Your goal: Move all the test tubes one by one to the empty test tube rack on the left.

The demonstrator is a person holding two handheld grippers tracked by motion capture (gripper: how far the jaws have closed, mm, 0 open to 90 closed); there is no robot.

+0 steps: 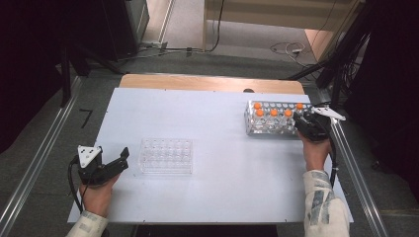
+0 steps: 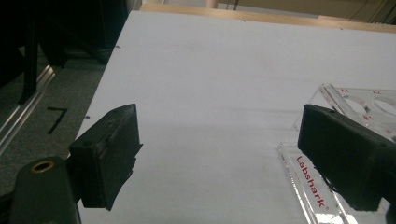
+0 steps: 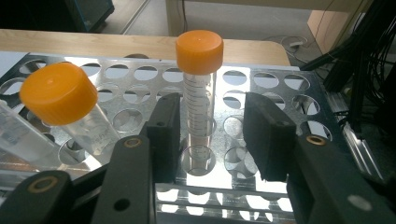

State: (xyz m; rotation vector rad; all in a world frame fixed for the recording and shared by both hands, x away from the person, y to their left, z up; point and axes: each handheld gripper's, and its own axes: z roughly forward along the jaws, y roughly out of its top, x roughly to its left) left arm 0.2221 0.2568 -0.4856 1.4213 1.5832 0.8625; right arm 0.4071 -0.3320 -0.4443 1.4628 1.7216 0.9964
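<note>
White bench before me, my right gripper brackets an orange-capped tube standing in the metal rack, jaws not yet clamped; next, I squeeze and lift it, left gripper idling open.

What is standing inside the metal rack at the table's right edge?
The metal rack holds orange-capped tubes; most holes look empty. The right gripper covers its near right corner.

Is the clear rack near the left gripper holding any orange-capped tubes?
No, the clear rack beside the left gripper has empty holes; the orange-capped tubes stand in the far rack.
</note>
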